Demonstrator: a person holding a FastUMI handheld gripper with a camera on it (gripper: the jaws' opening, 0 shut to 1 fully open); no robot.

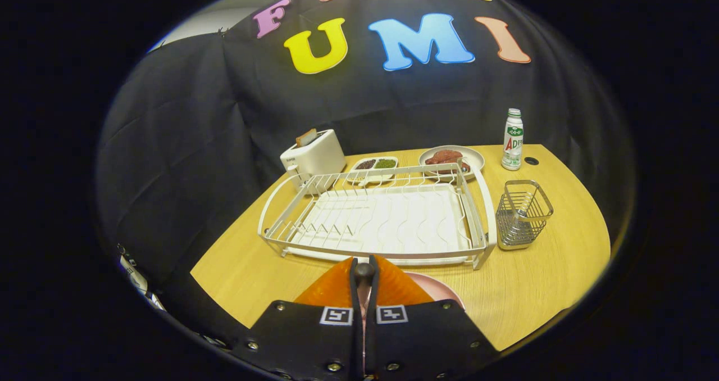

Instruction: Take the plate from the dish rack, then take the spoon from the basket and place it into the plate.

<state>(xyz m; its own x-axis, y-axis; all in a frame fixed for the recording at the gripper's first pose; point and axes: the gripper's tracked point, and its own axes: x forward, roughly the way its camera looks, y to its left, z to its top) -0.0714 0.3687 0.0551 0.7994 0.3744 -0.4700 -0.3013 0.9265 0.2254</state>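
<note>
Your gripper is clamped on the spoon, its 2 fingers together, above the pink plate lying near the emptied dish rack. The basket is right; only lowering it remains.

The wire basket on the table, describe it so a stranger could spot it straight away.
Start at the white dish rack in the middle of the wooden table. The wire basket stands just beside its end below the bottle, beyond the shut gripper. It alone is a bare metal mesh cup.
</note>
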